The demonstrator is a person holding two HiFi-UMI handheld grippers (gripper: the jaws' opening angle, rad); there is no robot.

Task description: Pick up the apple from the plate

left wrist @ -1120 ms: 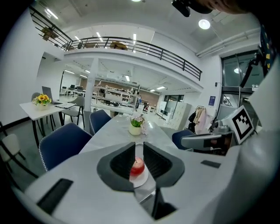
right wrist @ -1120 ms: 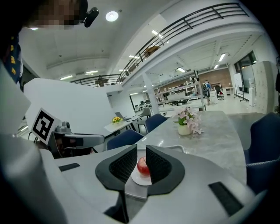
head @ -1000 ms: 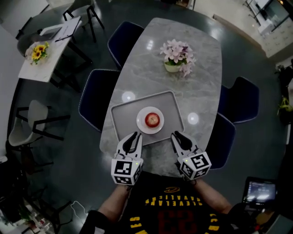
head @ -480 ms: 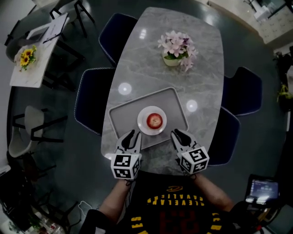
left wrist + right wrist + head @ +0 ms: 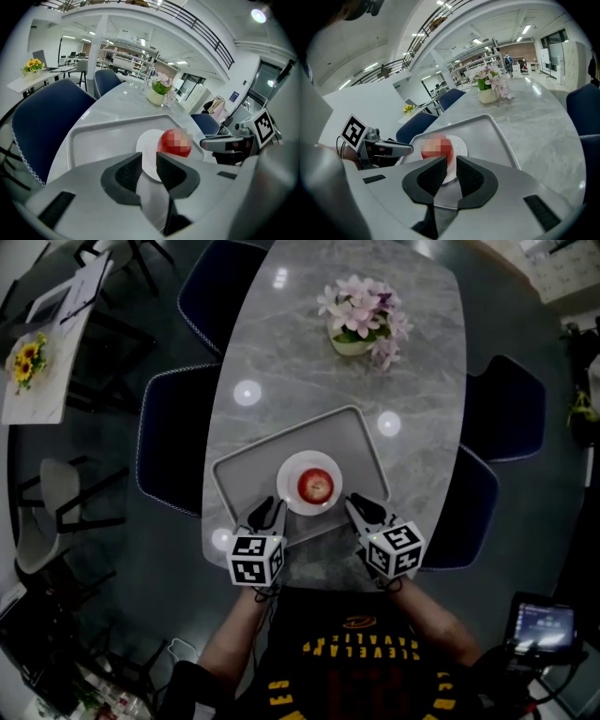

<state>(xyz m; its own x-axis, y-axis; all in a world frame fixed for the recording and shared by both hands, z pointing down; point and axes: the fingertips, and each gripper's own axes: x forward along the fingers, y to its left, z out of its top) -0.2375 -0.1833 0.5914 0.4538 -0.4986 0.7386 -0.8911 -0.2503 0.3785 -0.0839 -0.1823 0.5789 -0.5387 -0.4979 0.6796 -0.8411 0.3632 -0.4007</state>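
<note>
A red apple (image 5: pixel 316 485) sits on a small white plate (image 5: pixel 289 472) in the middle of a grey tray (image 5: pixel 242 476) on the marble table. My left gripper (image 5: pixel 270 511) is at the tray's near edge, just left of the plate, jaws nearly together with nothing between them. My right gripper (image 5: pixel 353 505) is at the near right of the plate, also shut and empty. In the left gripper view the apple (image 5: pixel 176 143) lies ahead and to the right of the left gripper (image 5: pixel 146 161). In the right gripper view the apple (image 5: pixel 437 149) lies just beyond the right gripper (image 5: pixel 451 166).
A pot of pink flowers (image 5: pixel 361 322) stands at the table's far end. Dark blue chairs (image 5: pixel 172 442) flank the table on the left and on the right (image 5: pixel 497 413). A second table with yellow flowers (image 5: pixel 26 357) is far left.
Both grippers have moved forward toward the plate, and their tips now reach the tray's near edge on either side of the apple. The apple and plate have not moved.
</note>
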